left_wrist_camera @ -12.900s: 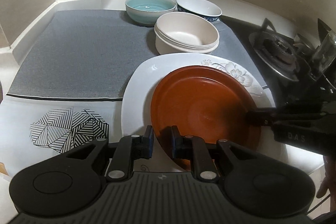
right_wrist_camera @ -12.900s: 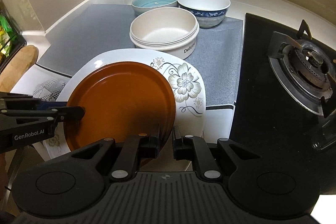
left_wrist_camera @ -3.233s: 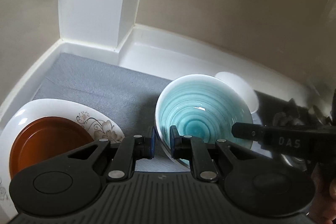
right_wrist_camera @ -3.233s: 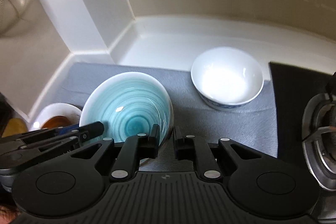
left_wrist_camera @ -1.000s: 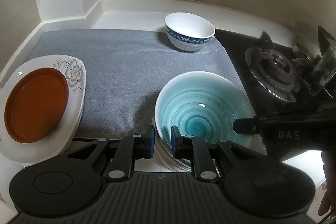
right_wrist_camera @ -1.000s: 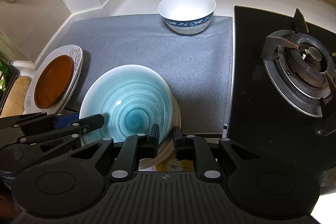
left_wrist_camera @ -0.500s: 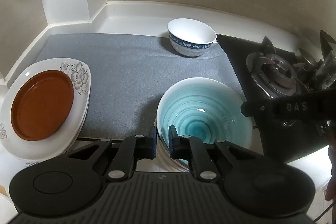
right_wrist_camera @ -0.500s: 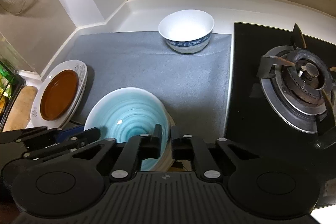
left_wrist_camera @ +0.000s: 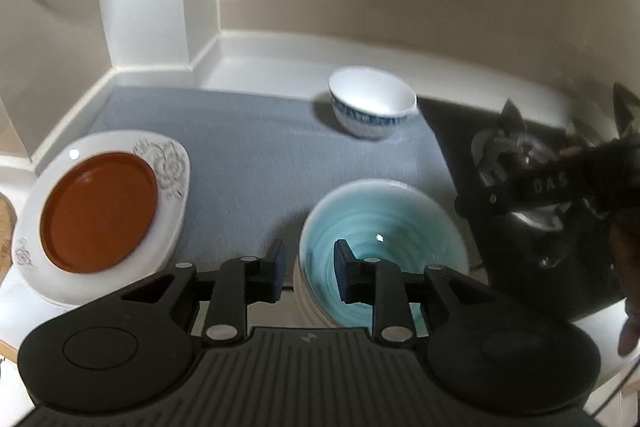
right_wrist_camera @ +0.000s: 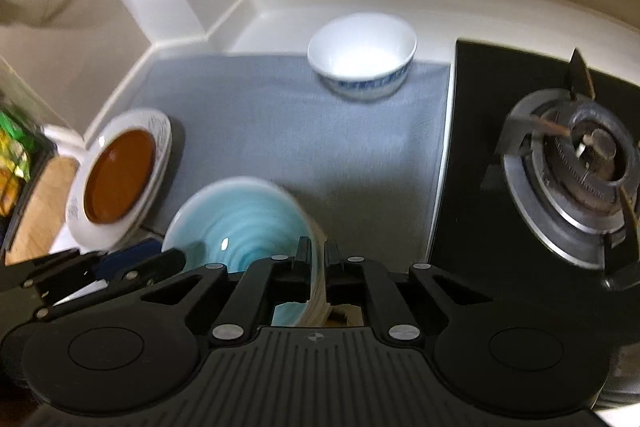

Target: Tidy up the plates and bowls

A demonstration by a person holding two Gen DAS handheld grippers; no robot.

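Nearest us, our left claw [left_wrist_camera: 307,269] stands spread, its fingers straddling the near rim of the teal bowl [left_wrist_camera: 382,239], which sits mouth up on a stack of cream bowls [left_wrist_camera: 310,301] at the desk's front edge. Our right claw [right_wrist_camera: 318,261] looks nearly closed about that bowl's right rim, though blur leaves contact unsure; its side reads "DAS". Left lies the brown plate [left_wrist_camera: 98,211] on the floral white plate [left_wrist_camera: 168,163]. Farthest, the blue-banded white bowl [right_wrist_camera: 362,57] stands upright on the grey mat [left_wrist_camera: 248,155].
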